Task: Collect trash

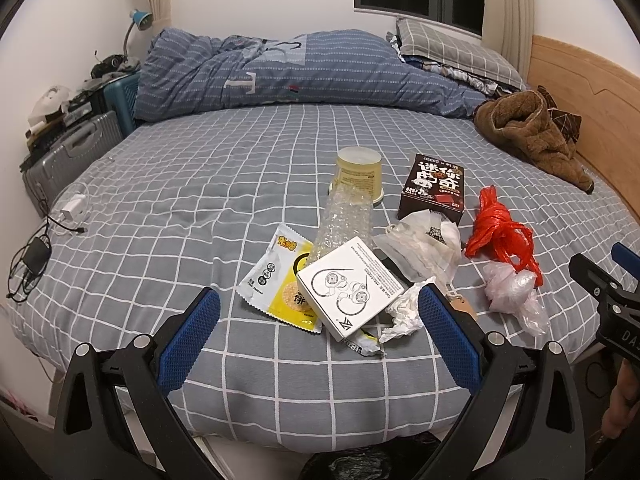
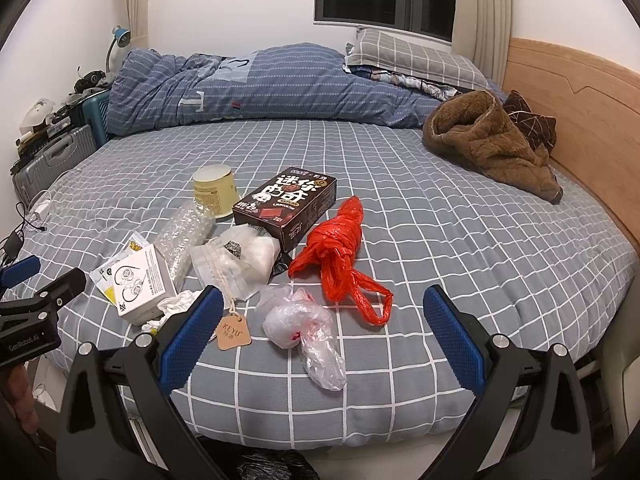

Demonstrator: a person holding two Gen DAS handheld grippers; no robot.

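Trash lies in a heap on the grey checked bed (image 1: 200, 184). In the left wrist view: a white earphone box (image 1: 349, 286), a yellow snack wrapper (image 1: 280, 280), bubble wrap (image 1: 344, 220), a yellow cup (image 1: 360, 174), a dark chocolate box (image 1: 434, 188), a red plastic bag (image 1: 500, 236), a clear plastic bag (image 1: 516, 294) and crumpled tissue (image 1: 404, 312). My left gripper (image 1: 319, 320) is open, its fingers either side of the earphone box, above the bed's near edge. My right gripper (image 2: 323, 324) is open around the clear bag (image 2: 304, 328), near the red bag (image 2: 340, 252).
A folded blue duvet (image 1: 300, 72) and a pillow (image 1: 452, 50) lie at the far side. A brown fleece garment (image 1: 532, 132) sits by the wooden headboard (image 1: 592, 92). Suitcases (image 1: 68, 152) stand left of the bed; cables and a charger (image 1: 36, 256) lie at its left edge. A black bag (image 2: 272, 466) is below.
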